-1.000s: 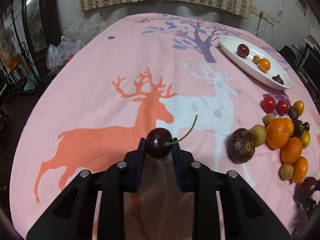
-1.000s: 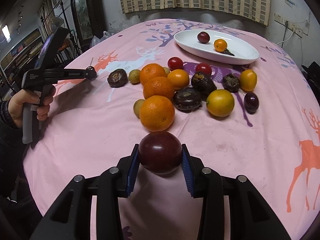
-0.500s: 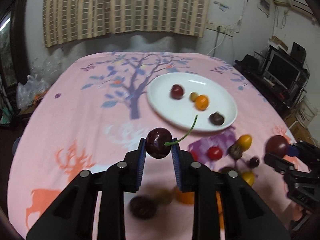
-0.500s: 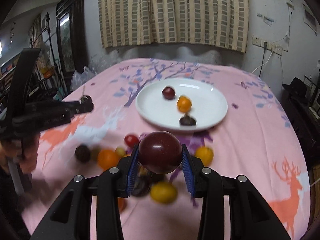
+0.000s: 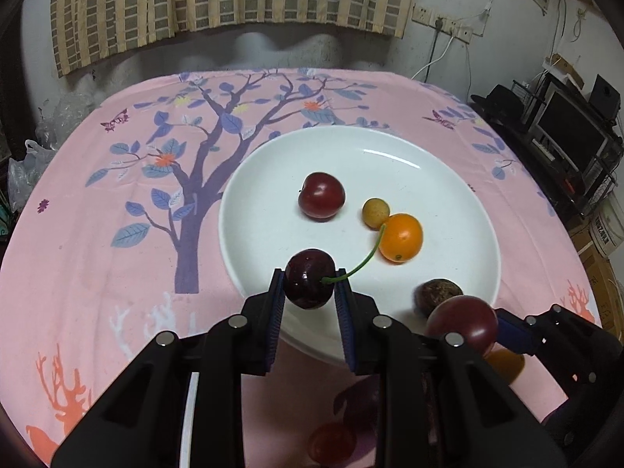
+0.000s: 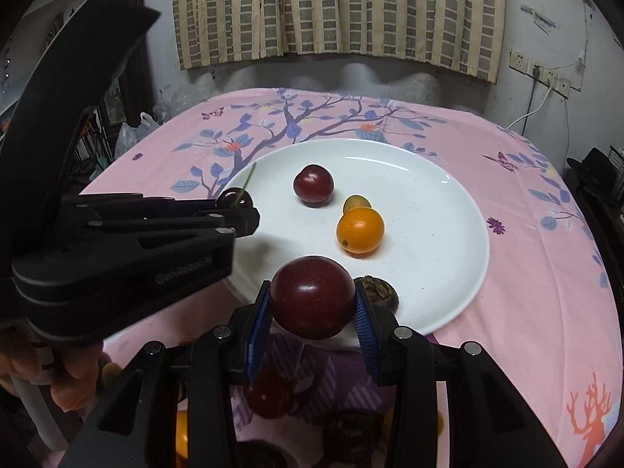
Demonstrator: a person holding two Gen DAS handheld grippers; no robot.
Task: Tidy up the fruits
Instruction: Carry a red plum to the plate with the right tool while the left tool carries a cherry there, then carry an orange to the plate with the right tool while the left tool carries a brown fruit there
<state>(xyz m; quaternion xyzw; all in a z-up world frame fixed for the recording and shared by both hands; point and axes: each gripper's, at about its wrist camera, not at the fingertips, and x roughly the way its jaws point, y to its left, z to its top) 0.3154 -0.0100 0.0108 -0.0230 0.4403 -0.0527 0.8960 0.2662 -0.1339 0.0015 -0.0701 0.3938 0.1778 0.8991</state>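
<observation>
My left gripper [image 5: 309,285] is shut on a dark cherry [image 5: 308,283] with a green stem and holds it over the near rim of the white plate [image 5: 273,156]. My right gripper [image 6: 312,304] is shut on a dark red plum [image 6: 312,301] just above the plate's [image 6: 448,195] near edge. On the plate lie a red plum [image 5: 322,196], a small yellow-brown fruit [image 5: 375,213], an orange [image 5: 401,237] and a dark wrinkled fruit [image 5: 435,293]. The right gripper and its plum [image 5: 462,321] show at the lower right of the left wrist view. The left gripper [image 6: 234,210] fills the left of the right wrist view.
The plate sits on a round table with a pink printed cloth [image 5: 97,234]. Several loose fruits lie under both grippers at the near side, among them a red one [image 6: 269,396] and an orange one [image 5: 505,364]. A curtained wall [image 6: 331,7] stands behind the table.
Both grippers have moved forward from the fruit pile to the plate, each keeping its fruit. The plate is now much closer and larger in both views.
</observation>
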